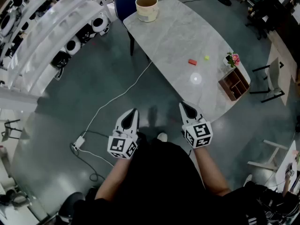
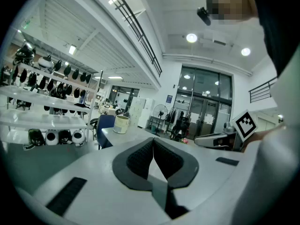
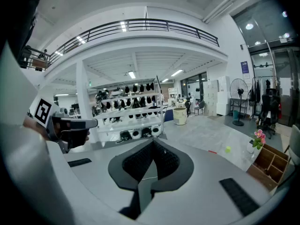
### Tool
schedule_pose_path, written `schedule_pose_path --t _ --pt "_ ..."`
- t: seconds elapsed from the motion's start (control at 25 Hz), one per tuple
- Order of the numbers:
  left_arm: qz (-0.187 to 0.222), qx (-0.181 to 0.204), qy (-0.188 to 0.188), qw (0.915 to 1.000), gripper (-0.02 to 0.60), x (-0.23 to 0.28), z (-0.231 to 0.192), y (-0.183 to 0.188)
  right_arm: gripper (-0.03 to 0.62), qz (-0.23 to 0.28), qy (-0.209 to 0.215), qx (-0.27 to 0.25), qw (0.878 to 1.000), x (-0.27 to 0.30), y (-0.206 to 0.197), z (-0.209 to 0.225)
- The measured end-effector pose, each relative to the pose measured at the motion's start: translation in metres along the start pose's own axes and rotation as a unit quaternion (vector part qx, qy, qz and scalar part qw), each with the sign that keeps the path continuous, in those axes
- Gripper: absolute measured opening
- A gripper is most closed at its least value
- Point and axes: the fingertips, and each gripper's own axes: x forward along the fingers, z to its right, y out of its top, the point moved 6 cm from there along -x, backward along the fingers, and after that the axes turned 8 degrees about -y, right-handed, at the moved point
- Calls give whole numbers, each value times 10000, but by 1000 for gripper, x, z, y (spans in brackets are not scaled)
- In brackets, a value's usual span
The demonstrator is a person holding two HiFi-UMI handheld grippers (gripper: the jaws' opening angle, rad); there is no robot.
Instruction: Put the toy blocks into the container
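Observation:
A red block (image 1: 192, 62) and a small yellow-green block (image 1: 206, 57) lie on the pale marble table (image 1: 173, 36). In the right gripper view the same red block (image 3: 212, 151) and yellow-green block (image 3: 227, 149) show far off. A cream bucket-like container (image 1: 146, 8) stands at the table's far end; it also shows in the left gripper view (image 2: 122, 123) and the right gripper view (image 3: 179, 116). My left gripper (image 1: 134, 111) and right gripper (image 1: 183, 105) are both shut and empty, held close to the person's body, short of the table's near edge.
A wooden organiser box (image 1: 234, 83) and a small flower pot (image 1: 232, 59) sit at the table's right end. A blue chair (image 1: 126, 1) stands behind the container. White shelves with helmets (image 1: 70, 32) line the left. A white cable (image 1: 117, 100) runs across the floor.

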Motion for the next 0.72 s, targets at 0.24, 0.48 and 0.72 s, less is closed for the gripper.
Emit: schedule_pose_path --t 0.24,0.48,0.72 --pt "74 122 5 9999 5 -11 17 1 -2 244 52 5 9997 -29 8 -12" --pt "84 176 -192 9996 5 -10 30 -7 -2 509 25 110 9986 -46 4 -12" --pt "159 233 -182 9994 5 -10 36 -5 0 601 21 257 9979 -58 1 -6"
